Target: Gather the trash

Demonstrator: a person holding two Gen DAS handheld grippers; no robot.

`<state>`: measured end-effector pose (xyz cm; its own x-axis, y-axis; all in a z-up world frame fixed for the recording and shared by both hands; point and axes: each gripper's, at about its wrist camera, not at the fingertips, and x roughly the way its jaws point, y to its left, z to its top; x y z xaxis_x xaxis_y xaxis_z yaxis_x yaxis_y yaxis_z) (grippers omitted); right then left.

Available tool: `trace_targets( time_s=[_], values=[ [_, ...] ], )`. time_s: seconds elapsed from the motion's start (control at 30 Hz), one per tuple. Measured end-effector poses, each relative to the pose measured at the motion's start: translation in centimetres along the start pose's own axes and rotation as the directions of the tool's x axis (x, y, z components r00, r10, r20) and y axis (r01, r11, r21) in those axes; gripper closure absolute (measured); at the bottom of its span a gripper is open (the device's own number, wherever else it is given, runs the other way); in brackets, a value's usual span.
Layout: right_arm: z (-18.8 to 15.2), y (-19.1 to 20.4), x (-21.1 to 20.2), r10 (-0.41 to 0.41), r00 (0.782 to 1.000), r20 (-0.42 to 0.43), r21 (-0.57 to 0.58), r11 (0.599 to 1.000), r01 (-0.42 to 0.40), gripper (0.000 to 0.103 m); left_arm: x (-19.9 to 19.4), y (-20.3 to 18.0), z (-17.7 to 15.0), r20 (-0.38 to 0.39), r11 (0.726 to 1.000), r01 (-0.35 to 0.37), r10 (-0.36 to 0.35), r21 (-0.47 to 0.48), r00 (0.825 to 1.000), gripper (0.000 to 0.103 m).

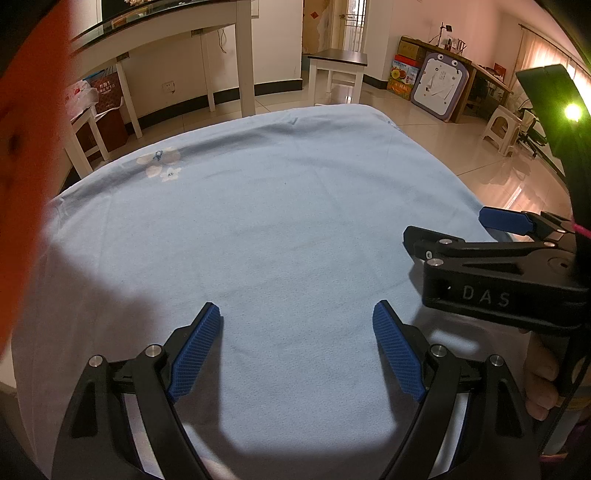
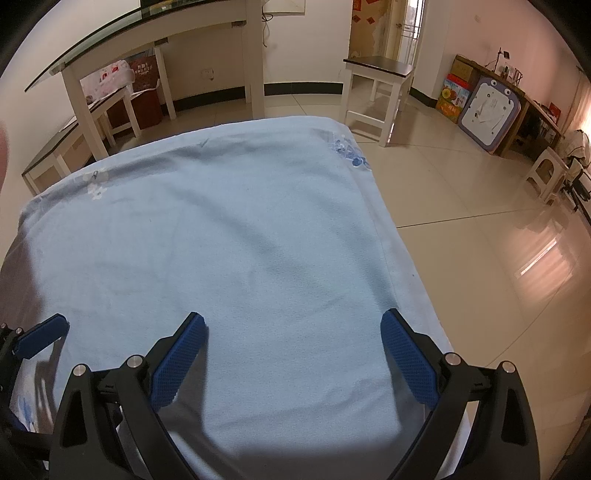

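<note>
A table covered with a light blue cloth (image 1: 258,229) fills both views; it also shows in the right wrist view (image 2: 229,240). I see no trash on the cloth. My left gripper (image 1: 297,314) is open and empty, low over the near part of the cloth. My right gripper (image 2: 293,325) is open and empty near the cloth's right edge; it also shows from the side in the left wrist view (image 1: 443,229). A blurred orange object (image 1: 26,147) fills the left edge of the left wrist view, very close to the camera.
A white glass-topped table (image 2: 147,33) stands behind, with bags and a brown box (image 2: 146,92) under it. A dark-topped white stool (image 2: 376,85) stands on the tiled floor. Boxes and a purple board (image 2: 487,114) lean at the far right wall.
</note>
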<state>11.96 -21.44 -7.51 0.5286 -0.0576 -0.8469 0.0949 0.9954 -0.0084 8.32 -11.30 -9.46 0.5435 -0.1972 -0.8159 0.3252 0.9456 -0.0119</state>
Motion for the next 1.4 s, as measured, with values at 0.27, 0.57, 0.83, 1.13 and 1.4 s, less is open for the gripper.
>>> trace_targets(
  time_s=[0.27,0.57,0.83,1.13,1.4],
  values=[
    [0.03,-0.19,-0.04,0.004,1.0,0.001,0.003,1.0,-0.004,0.008,0.03,0.02,0.03,0.0,1.0,0.0,0.0,0.0,1.0,0.017],
    [-0.02,-0.28,-0.05,0.003,1.0,0.002,0.002,1.0,-0.003,0.008,0.02,0.02,0.02,0.0,1.0,0.0,0.0,0.0,1.0,0.017],
    [0.22,-0.34,0.08,-0.001,1.0,0.002,-0.002,1.0,0.001,0.008,0.03,-0.08,-0.01,0.0,1.0,0.0,0.0,-0.001,1.0,0.017],
    [0.13,-0.44,0.11,-0.007,1.0,0.001,-0.008,1.0,0.007,0.008,-0.01,-0.16,-0.06,0.0,1.0,-0.001,0.001,-0.001,1.0,0.017],
    [0.12,-0.44,0.12,-0.007,1.0,0.001,-0.008,1.0,0.007,0.008,-0.01,-0.13,-0.06,0.0,1.0,-0.001,0.001,-0.001,1.0,0.017]
  ],
)
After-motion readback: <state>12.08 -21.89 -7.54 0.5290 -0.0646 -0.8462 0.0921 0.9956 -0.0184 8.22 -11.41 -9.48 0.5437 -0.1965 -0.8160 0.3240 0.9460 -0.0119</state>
